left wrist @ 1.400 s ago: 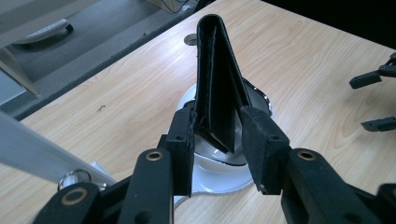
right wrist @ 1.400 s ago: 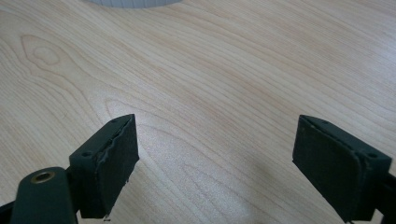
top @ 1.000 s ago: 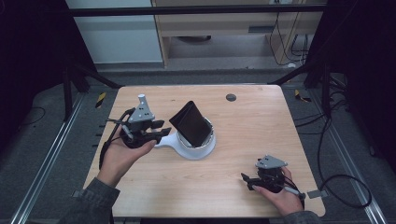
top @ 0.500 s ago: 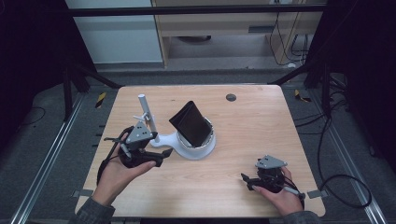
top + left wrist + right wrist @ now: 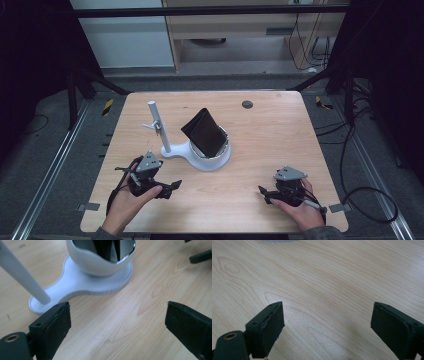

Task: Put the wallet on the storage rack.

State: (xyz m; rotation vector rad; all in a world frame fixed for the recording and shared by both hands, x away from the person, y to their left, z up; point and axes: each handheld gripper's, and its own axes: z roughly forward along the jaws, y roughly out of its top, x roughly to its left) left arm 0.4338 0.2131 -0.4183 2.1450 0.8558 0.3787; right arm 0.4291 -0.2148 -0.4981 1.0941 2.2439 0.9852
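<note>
A white stand [image 5: 197, 159] sits mid-table, with a round bowl and an upright white pole [image 5: 159, 126] on its flat base. A black folded case [image 5: 204, 133] leans in the bowl. My left gripper [image 5: 171, 188] rests near the front left, open and empty, pointing right below the stand. In the left gripper view the jaws [image 5: 117, 325] stand wide apart before the stand's base [image 5: 82, 285], pole [image 5: 22, 275] and bowl [image 5: 100, 262]. My right gripper [image 5: 264, 195] lies front right, open, empty, over bare wood [image 5: 327, 322].
A small dark round disc [image 5: 247, 104] lies near the table's far edge. Black frame bars and cables surround the table, with metal rails on the floor at both sides. The right gripper's jaw tip [image 5: 200, 256] shows far off in the left gripper view.
My left gripper has drawn back from the stand's pole toward the front edge of the table, leaving the pole uncovered. The right gripper has stayed put.
</note>
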